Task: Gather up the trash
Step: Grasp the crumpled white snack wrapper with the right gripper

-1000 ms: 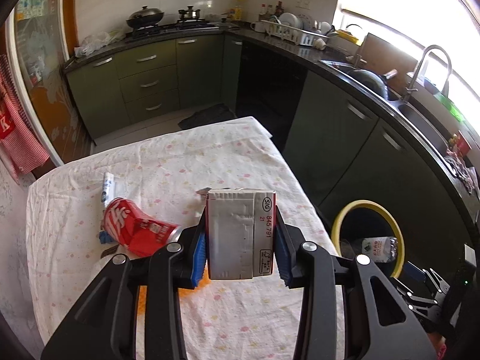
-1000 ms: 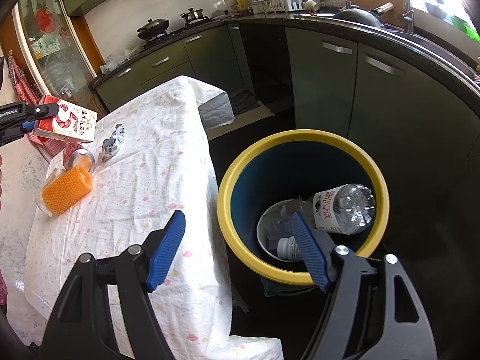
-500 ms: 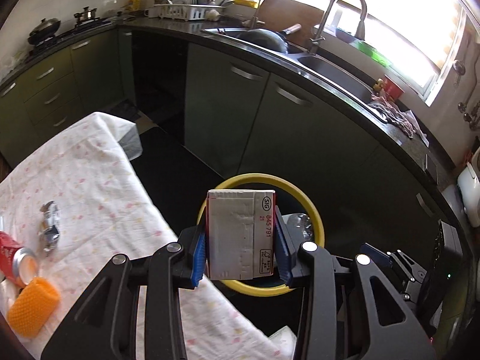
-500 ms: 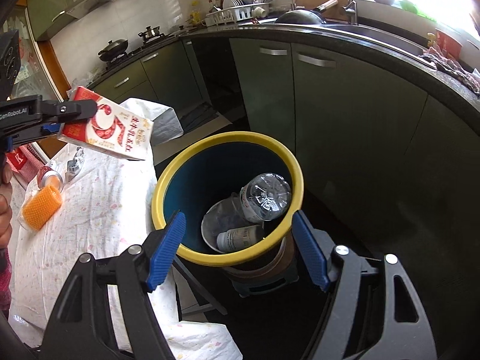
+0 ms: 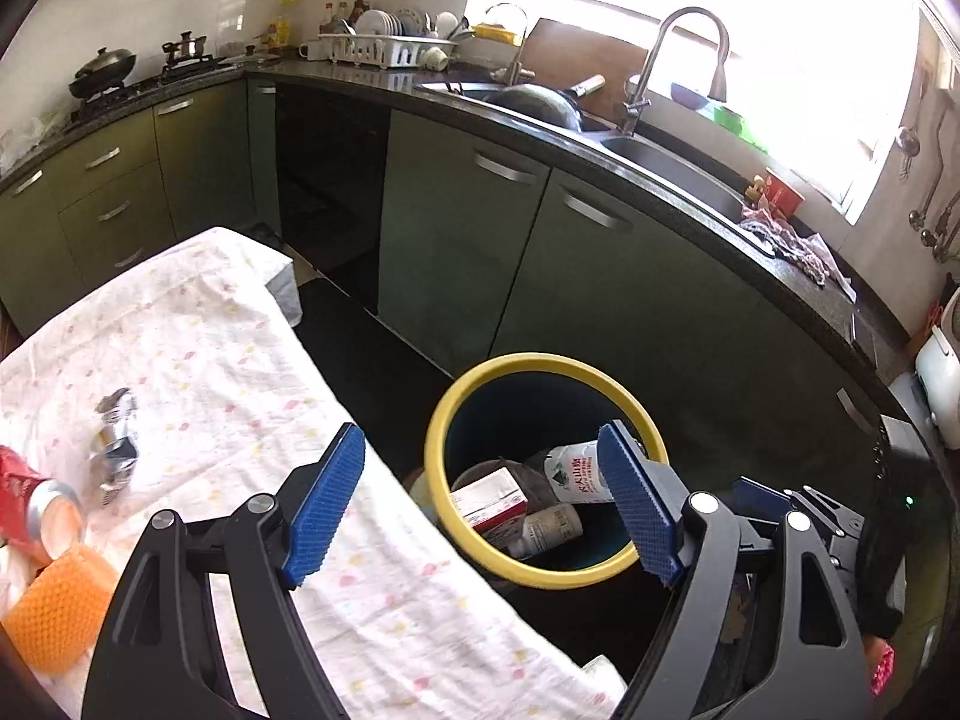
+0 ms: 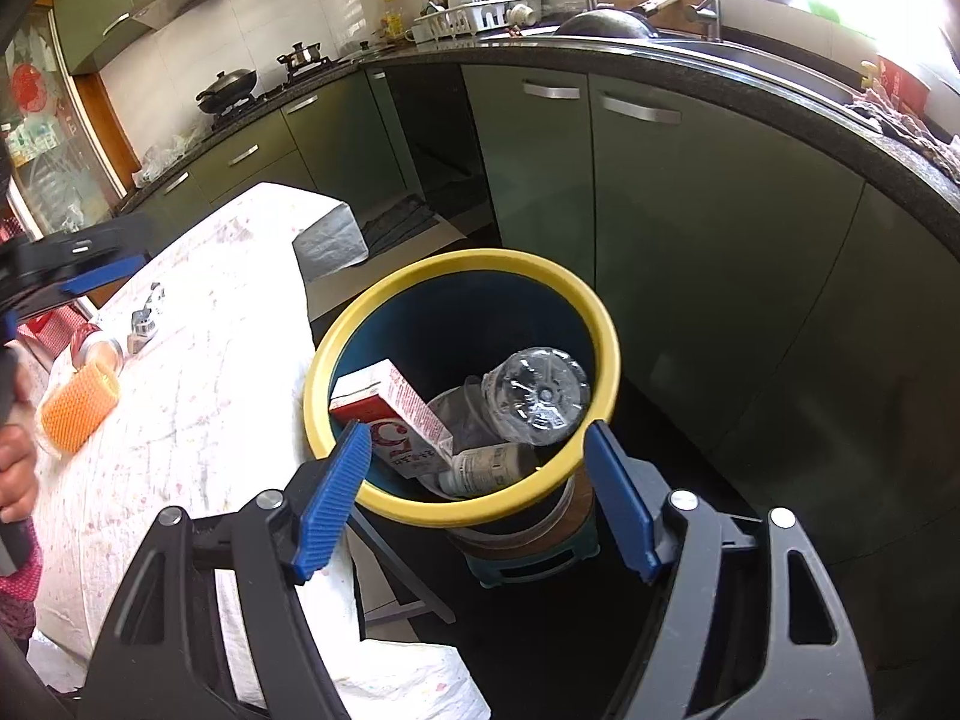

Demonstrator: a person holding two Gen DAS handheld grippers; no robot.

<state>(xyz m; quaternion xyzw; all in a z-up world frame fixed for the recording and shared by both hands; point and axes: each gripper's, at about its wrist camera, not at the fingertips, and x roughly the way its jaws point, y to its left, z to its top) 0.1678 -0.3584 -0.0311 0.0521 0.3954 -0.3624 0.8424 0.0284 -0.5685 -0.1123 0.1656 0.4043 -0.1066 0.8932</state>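
Blue pads of left gripper (image 5: 480, 504) spreading, jaws opening with nothing between them, hanging over table edge and bin. Right gripper (image 6: 474, 498) likewise wide apart and empty, framing the near rim of the yellow-rimmed bin (image 6: 606, 324). Beside the bin, table under flowered cloth (image 5: 198, 354).

Seen best from the right wrist: red-and-white carton (image 6: 399, 420) tilted inside the bin against the wall on the table's side, one corner up, beside a clear plastic bottle (image 6: 537, 396) lying base-up, a small labelled bottle (image 6: 486, 468) beneath. Also only there: a hand (image 6: 18, 468) at the left edge, and a blurred blue-tipped finger of the other gripper above the table.

Seen more fully from the left wrist: crushed red can (image 5: 30, 504) on the cloth, orange mesh roll (image 5: 57, 612) touching it, crumpled foil wrapper (image 5: 114, 450) just beyond, all well apart from the bin. Same carton (image 5: 489, 501) there, showing a pale top face and red side.

Farther off, green cabinets, sink (image 5: 672, 162) and tap, dish rack (image 5: 390, 48), wok on the stove (image 5: 102, 69).
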